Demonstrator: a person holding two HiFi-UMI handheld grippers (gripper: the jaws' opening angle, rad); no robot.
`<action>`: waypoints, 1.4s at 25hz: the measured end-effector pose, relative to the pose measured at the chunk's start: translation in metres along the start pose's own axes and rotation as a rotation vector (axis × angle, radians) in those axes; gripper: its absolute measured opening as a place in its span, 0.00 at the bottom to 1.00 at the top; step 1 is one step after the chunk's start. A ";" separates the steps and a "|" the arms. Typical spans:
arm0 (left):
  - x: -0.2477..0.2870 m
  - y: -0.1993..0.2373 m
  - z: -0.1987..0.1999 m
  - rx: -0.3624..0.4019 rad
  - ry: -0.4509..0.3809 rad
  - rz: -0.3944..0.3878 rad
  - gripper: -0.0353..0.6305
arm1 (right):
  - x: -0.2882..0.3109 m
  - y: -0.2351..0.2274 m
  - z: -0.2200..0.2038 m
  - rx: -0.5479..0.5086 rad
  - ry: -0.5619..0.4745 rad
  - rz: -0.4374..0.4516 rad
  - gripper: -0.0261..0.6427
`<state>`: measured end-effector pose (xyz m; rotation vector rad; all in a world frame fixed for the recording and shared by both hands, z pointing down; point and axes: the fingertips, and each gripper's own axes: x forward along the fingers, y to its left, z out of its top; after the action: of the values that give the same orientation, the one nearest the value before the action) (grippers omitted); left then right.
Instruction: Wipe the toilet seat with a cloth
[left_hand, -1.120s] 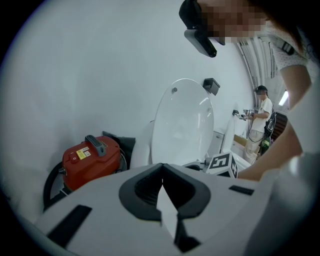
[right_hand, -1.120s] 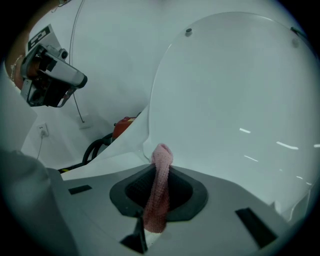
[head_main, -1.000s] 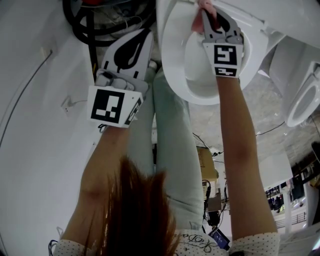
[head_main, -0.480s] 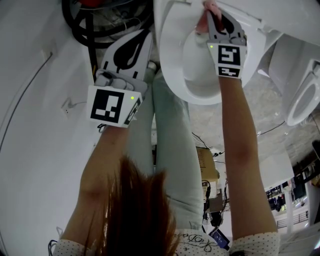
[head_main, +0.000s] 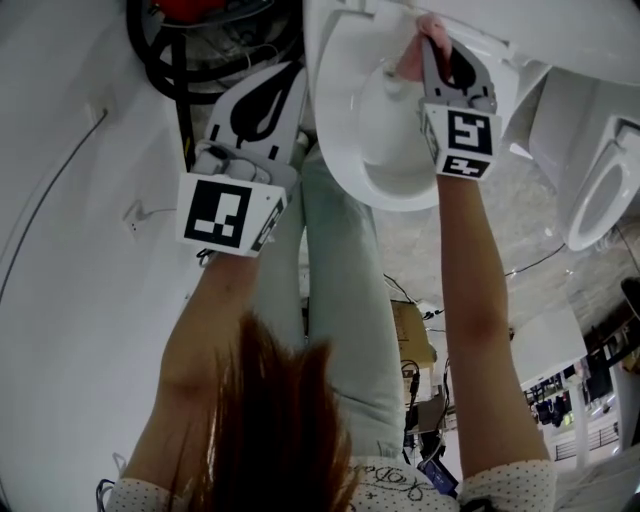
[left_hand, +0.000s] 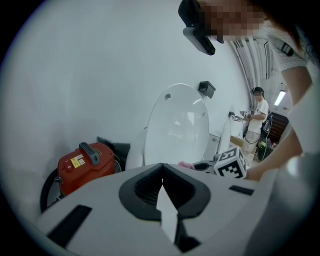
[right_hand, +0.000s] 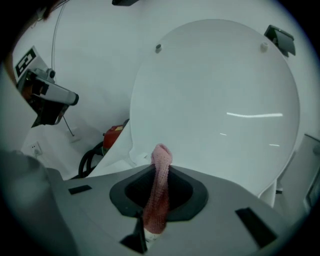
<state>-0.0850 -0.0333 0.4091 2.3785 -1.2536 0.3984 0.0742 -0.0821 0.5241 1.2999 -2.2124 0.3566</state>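
Head view: the right tongs (head_main: 432, 40) hold a pink cloth (head_main: 410, 62) at the back of the seat (head_main: 340, 150), while the left tongs (head_main: 296, 75) hang beside the bowl
Left gripper view: jaws closed on nothing, with a red vacuum (left_hand: 82, 165) beyond them
Right gripper view: jaws clamped on the cloth, with the lid (right_hand: 215, 100) upright behind

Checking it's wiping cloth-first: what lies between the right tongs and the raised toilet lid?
A pink cloth, pinched in the right tongs, sticks out toward the lid; the right gripper view shows it.
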 end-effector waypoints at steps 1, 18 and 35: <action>-0.001 -0.001 0.004 0.005 -0.007 -0.002 0.06 | -0.007 -0.002 0.007 0.011 -0.018 -0.009 0.12; -0.044 -0.041 0.144 0.069 -0.118 -0.026 0.06 | -0.168 -0.031 0.133 0.251 -0.122 -0.156 0.13; -0.115 -0.102 0.282 0.175 -0.162 -0.041 0.06 | -0.296 -0.019 0.271 0.168 -0.174 -0.181 0.13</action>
<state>-0.0474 -0.0382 0.0898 2.6252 -1.2848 0.3198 0.1184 -0.0082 0.1316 1.6646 -2.2211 0.3793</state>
